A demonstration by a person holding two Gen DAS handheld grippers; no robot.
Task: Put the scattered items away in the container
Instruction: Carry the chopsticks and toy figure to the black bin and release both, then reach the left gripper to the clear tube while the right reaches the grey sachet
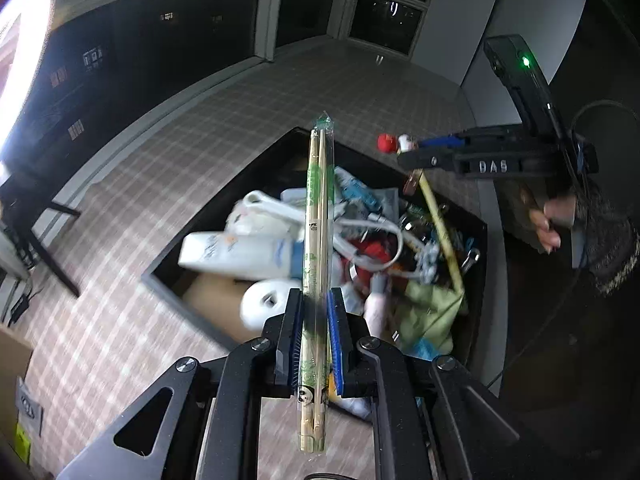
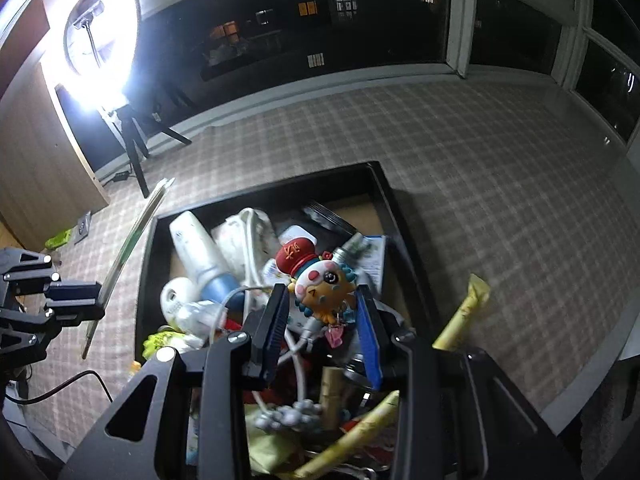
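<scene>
My left gripper (image 1: 314, 320) is shut on a pair of wooden chopsticks (image 1: 316, 216) in a clear green-printed sleeve, which stick out over the black tray (image 1: 168, 276). From the right wrist view the same chopsticks (image 2: 136, 236) slant up from the left gripper (image 2: 100, 300) beside the tray's left rim (image 2: 146, 280). Above the tray's heap, my right gripper (image 2: 322, 300) is shut on a cartoon toy figure with a red hat (image 2: 316, 280). In the left wrist view that toy figure (image 1: 390, 144) sits at the right gripper's tip (image 1: 404, 152), over the tray's far corner.
The tray holds several things: a white bottle (image 1: 236, 256), a white cable (image 1: 372, 224), a tape roll (image 1: 264, 304), green cloth (image 1: 428, 304). A yellow wrapped stick (image 2: 464, 312) leans over its right rim. Plaid cloth (image 2: 480, 184) surrounds it. A ring light on a tripod (image 2: 96, 28) stands far left.
</scene>
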